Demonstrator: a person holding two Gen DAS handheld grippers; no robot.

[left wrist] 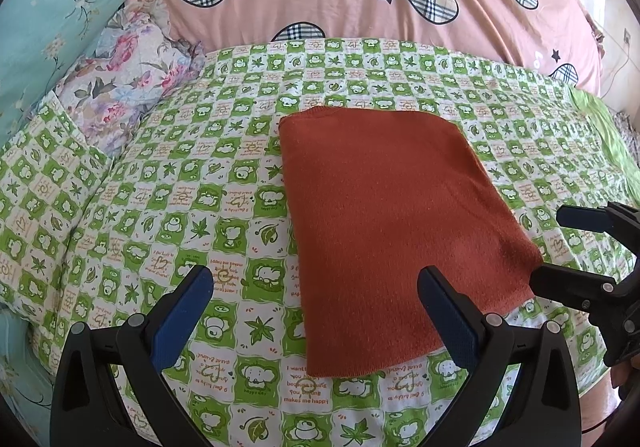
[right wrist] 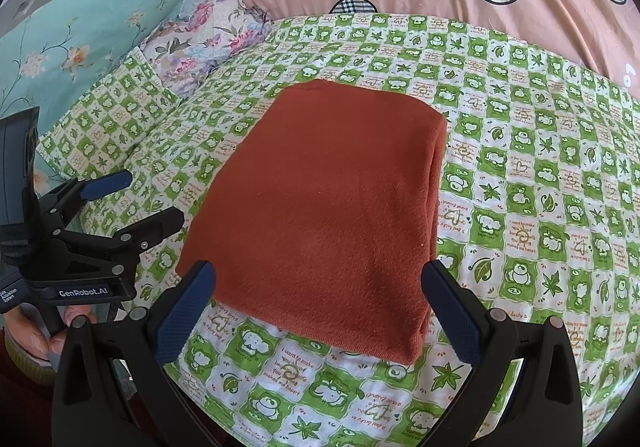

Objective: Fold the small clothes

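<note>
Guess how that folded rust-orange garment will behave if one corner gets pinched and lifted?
Likely floppy: the rust-orange garment is soft knit, stacked in layers along its right edge, so lifting one corner would probably peel the fold open. Probably light. A push may bunch it, since the fuzzy surface lies on the checked bedsheet. Both tongs, left and right, are open, off it.

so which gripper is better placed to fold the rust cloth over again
Probably right: the right gripper has the rust cloth's near edge between its open fingers, while the left gripper sits off toward its left edge.
</note>
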